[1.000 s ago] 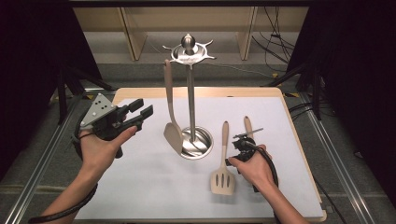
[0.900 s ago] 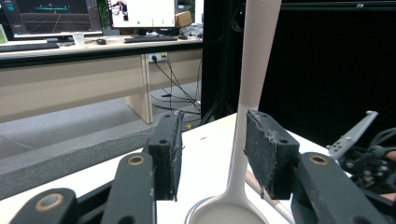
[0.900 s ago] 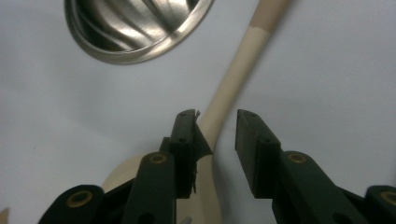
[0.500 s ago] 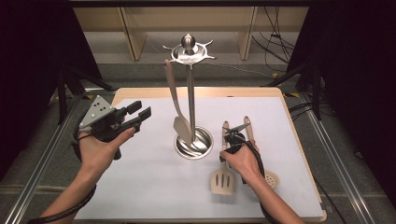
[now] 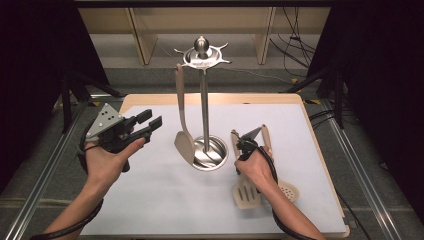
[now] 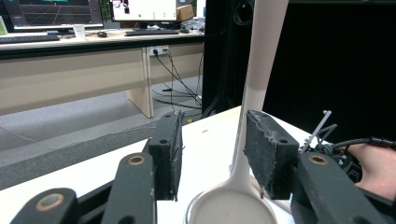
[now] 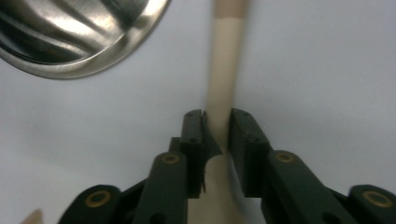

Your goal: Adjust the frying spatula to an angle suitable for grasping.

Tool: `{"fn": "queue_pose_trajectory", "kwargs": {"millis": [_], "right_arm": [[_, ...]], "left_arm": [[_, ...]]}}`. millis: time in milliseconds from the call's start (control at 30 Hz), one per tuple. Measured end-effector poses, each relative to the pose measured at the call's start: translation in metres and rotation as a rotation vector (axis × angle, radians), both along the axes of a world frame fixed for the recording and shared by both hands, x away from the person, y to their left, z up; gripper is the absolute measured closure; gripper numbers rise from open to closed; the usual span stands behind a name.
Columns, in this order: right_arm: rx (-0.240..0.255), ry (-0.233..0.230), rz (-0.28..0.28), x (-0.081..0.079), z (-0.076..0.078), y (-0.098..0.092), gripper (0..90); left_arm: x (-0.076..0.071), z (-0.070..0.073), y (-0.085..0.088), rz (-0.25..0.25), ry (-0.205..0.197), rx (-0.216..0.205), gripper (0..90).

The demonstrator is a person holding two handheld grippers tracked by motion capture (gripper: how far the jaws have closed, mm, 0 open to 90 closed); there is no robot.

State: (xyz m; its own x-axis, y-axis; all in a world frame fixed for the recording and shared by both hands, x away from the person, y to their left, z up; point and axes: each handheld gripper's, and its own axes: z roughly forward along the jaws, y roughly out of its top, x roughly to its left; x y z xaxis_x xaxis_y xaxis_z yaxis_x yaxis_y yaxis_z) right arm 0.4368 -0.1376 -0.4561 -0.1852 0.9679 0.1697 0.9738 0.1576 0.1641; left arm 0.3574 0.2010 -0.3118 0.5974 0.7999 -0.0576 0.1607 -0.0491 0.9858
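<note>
1. A desk (image 5: 150, 200) topped with a white mat stands in a dark-curtained room. A steel utensil stand (image 5: 204, 110) rises at the desk's middle, with one pale spatula (image 5: 181, 115) hanging from its top.
2. The slotted spatula (image 5: 246, 194) lies flat on the desk, just right of the stand's base. Its long axis runs away from the person, head near, handle far. A perforated spoon (image 5: 289, 189) lies close beside it on the right.
3. The right tongs (image 5: 242, 142) point down at the slotted spatula's handle. Their jaws have just been closing and, in the right gripper view, clench the handle (image 7: 219, 84) from both sides.
4. The left tongs (image 5: 152, 120) hover released and empty, well left of the stand.
5. The right hand is much the nearer. A lift looks likely to need care, since the stand's base and the spoon flank the handle; open mat lies toward the person.
</note>
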Motion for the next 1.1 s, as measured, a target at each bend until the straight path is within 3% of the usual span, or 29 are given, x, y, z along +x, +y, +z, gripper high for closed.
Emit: {"fn": "queue_pose_trajectory", "kwargs": {"millis": [33,133,167,200,300,400,467,533,567,600,633,667,700,767,800,833,867,967,1100], "right_arm": [[-0.014,0.025,0.02,0.001,0.002,-0.001,78.1],[-0.028,0.042,-0.022,0.003,0.003,0.002,77.9],[-0.031,0.008,0.003,0.004,0.001,0.001,77.8],[-0.034,0.044,-0.015,0.004,0.002,0.004,77.5],[-0.047,0.053,0.007,0.005,0.003,0.006,74.7],[-0.059,0.059,0.018,0.007,0.002,0.005,77.8],[-0.044,0.073,-0.018,0.007,0.002,0.005,78.4],[-0.044,0.058,0.001,0.006,0.002,0.004,78.6],[-0.006,0.069,0.021,0.006,0.002,0.002,78.7],[-0.055,-0.027,0.147,0.007,-0.003,-0.005,78.7],[-0.039,0.008,0.024,0.004,0.001,0.001,78.8],[-0.016,0.024,-0.009,0.001,0.002,0.001,78.8],[-0.006,0.003,-0.021,-0.001,0.002,0.0,78.8],[0.019,-0.042,-0.011,-0.006,0.002,-0.005,78.8],[0.023,-0.102,0.034,-0.007,0.0,-0.009,78.8],[0.031,-0.08,-0.008,-0.011,0.004,-0.01,78.8],[0.056,-0.148,0.016,-0.013,0.003,-0.012,78.8],[0.115,-0.18,-0.03,-0.027,0.014,-0.014,78.7],[0.194,-0.316,-0.014,-0.044,0.022,-0.02,78.7]], "left_arm": [[0.0,0.0,0.001,0.001,-0.001,0.0,56.0],[0.0,0.0,0.003,0.005,-0.001,-0.002,56.0],[0.0,0.0,0.003,0.006,-0.001,-0.002,56.1],[0.0,0.0,0.003,0.006,-0.001,-0.002,56.0],[-0.001,-0.001,0.004,0.007,0.0,-0.007,56.0],[-0.001,-0.003,0.004,0.007,0.003,-0.007,56.0],[-0.001,-0.004,0.003,0.003,0.005,-0.006,56.0],[-0.001,-0.005,0.002,-0.003,0.012,0.0,56.2],[-0.001,-0.006,0.002,-0.005,0.013,-0.002,56.4],[-0.002,-0.006,0.002,-0.007,0.015,-0.002,56.5],[-0.002,-0.007,0.002,-0.008,0.017,0.001,56.5],[-0.002,-0.007,0.002,-0.009,0.017,-0.001,56.6],[-0.003,-0.007,0.001,-0.009,0.018,-0.004,56.8],[-0.003,-0.008,0.001,-0.014,0.02,-0.003,57.0],[-0.004,-0.009,0.001,-0.016,0.021,-0.001,57.1],[-0.004,-0.01,0.0,-0.02,0.022,-0.001,57.1],[-0.005,-0.011,0.0,-0.025,0.024,-0.001,57.3],[-0.006,-0.014,-0.004,-0.043,0.033,0.002,57.5],[-0.008,-0.018,-0.011,-0.072,0.047,0.004,57.7]]}}
